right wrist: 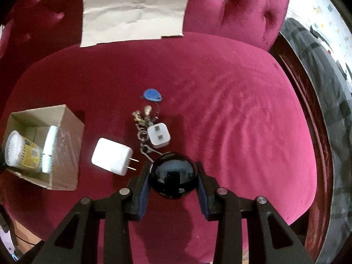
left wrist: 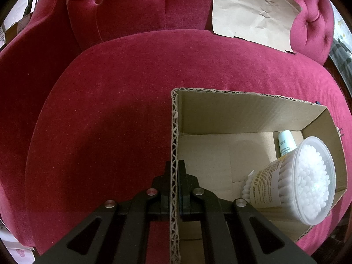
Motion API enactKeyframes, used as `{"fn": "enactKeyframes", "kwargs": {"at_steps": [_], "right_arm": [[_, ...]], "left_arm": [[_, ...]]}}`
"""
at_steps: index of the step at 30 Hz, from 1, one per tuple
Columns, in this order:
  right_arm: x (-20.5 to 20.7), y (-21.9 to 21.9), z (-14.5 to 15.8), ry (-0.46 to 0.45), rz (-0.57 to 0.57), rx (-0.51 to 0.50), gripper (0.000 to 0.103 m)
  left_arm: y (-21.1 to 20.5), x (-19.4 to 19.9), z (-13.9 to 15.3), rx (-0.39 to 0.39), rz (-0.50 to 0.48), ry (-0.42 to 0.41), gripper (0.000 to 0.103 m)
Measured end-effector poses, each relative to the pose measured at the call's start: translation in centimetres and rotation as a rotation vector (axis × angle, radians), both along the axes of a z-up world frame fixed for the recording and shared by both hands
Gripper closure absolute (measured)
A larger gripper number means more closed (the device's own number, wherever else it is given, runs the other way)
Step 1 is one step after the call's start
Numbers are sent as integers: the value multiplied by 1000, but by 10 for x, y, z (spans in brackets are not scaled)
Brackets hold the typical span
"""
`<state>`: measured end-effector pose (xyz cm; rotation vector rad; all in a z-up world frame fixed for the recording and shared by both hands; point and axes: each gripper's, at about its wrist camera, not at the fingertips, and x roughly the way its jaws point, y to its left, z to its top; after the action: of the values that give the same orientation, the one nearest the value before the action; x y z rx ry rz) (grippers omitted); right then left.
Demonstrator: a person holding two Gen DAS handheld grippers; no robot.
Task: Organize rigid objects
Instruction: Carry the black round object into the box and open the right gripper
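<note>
An open cardboard box (left wrist: pixel 242 114) sits on a red velvet seat; it also shows at the left of the right wrist view (right wrist: pixel 68 136). Inside lie a clear tub of cotton swabs (left wrist: pixel 308 182) and a pale tube (left wrist: pixel 286 142). My left gripper (left wrist: pixel 175 169) is shut on the box's left wall. My right gripper (right wrist: pixel 173 171) is shut on a glossy black ball (right wrist: pixel 172 173), above the seat. On the seat lie a large white charger (right wrist: pixel 111 156), a small white plug (right wrist: pixel 158 136), a keychain (right wrist: pixel 143 123) and a blue tag (right wrist: pixel 151 94).
A sheet of brown paper (left wrist: pixel 253 11) leans on the tufted seat back (left wrist: pixel 132 6); it shows too in the right wrist view (right wrist: pixel 134 8). The seat's right edge (right wrist: pixel 308 154) drops to a dark floor.
</note>
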<state>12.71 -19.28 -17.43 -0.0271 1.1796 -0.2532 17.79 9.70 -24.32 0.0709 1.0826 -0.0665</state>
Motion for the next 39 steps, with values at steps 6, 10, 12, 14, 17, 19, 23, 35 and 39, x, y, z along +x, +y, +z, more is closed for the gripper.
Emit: {"fn": "enactKeyframes", "kwargs": {"at_steps": [6,10,12,14,17,19,23,35,39], "right_arm": [[8,10,6,-14,45,3,63],[14,18,9,-24,76,10,63],[18,22,10,-33,94,16,63],[22,31,13,-43,116,22,63],[28,45,19,-61,147,32,63],[33,54,21,-71,165,40,63],[40,71,23,-86,195,60,63],[58,117,12,-98,283,95,63],[64,130,8,-99,309,106,63]], "left_arm": [[0,0,0,0,0,0,100],[0,0,0,0,0,0,100],[0,0,0,0,1,0,100],[0,0,0,0,0,0,100],[0,0,0,1,0,0,100],[0,0,0,0,1,0,100],[0,0,0,1,0,0,100],[0,-1,0,1,-3,-2,100],[0,-2,0,2,-4,-3,100]]}}
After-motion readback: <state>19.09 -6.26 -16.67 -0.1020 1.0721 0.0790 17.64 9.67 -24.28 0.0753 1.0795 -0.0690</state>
